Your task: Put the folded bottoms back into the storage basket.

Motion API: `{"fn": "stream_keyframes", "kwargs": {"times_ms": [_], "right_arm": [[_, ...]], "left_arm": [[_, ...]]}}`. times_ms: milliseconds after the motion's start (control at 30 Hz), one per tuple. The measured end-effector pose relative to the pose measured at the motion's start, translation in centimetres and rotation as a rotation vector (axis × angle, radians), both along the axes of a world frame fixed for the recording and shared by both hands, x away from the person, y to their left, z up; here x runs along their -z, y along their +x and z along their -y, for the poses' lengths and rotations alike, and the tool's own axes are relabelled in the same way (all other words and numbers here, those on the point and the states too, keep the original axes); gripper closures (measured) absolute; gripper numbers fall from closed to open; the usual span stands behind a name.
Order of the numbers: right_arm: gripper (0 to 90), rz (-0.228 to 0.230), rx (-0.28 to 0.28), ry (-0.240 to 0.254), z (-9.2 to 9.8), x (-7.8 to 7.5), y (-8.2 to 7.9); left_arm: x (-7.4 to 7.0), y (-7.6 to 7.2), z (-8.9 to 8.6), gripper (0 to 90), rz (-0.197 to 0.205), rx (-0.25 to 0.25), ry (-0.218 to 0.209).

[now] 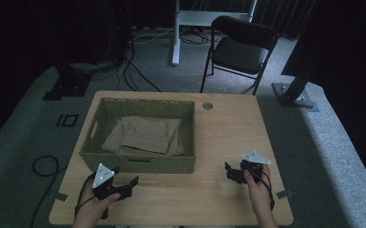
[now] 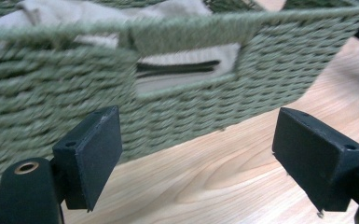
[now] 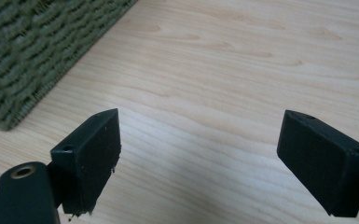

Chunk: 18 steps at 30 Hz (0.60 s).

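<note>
A green woven basket (image 1: 138, 164) sits left of centre in the high view, with folded beige cloth (image 1: 145, 135) inside. The left hand-held gripper (image 1: 123, 183), jaws wide and empty, faces its near wall. The right hand-held gripper (image 1: 233, 172), equally agape, hovers over bare table (image 1: 218, 142) at lower right.

Both grippers black: left gripper (image 1: 123, 186) and right gripper (image 1: 232, 172) each topped by a grey three-cornered plate (pale dots on it), black cable trailing behind; flat rectangular jaw pads, screw holes.
</note>
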State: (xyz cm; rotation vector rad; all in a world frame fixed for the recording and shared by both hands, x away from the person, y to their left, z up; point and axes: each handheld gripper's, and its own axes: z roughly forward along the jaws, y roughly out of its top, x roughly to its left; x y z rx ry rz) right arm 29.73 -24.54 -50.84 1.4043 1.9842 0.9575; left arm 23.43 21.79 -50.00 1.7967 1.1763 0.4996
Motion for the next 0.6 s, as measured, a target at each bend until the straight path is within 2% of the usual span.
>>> {"fn": "stream_keyframes", "kwargs": {"times_ms": [67, 133, 200, 367, 467, 500, 533, 600], "right_arm": [[12.9, -0.003, 0.002, 0.0, 0.2, 0.2, -0.1], [12.9, -0.032, 0.008, -0.007, 0.9, 1.4, -0.4], [13.3, -0.045, 0.02, -0.011, 1.3, 1.9, -0.6], [13.3, -0.054, 0.036, -0.024, 2.1, 2.5, -0.9], [12.4, -0.062, 0.088, -0.053, 3.0, 3.1, -1.2], [12.4, -0.062, 0.088, -0.053, 3.0, 3.1, -1.2], [12.3, -0.063, 0.112, -0.05, 3.5, 3.3, -1.4], [12.3, -0.067, 0.125, -0.053, 3.8, 3.4, -1.5]], "left_arm": [[0.5, -0.1, -0.3, 16.6, -0.008, -0.011, -0.005], [1.4, -0.2, -0.7, 16.6, -0.02, -0.025, 0.004], [1.9, -0.3, -0.9, 16.6, -0.031, -0.033, 0.016], [2.7, -0.5, -1.6, 16.6, -0.045, -0.054, 0.024], [3.4, -0.6, -2.2, 16.6, -0.058, -0.079, 0.016], [3.4, -0.6, -2.2, 16.7, -0.058, -0.079, 0.016], [3.7, -0.6, -2.5, 16.6, -0.061, -0.093, 0.024], [3.9, -0.5, -2.7, 16.6, -0.053, -0.112, 0.046]]}}
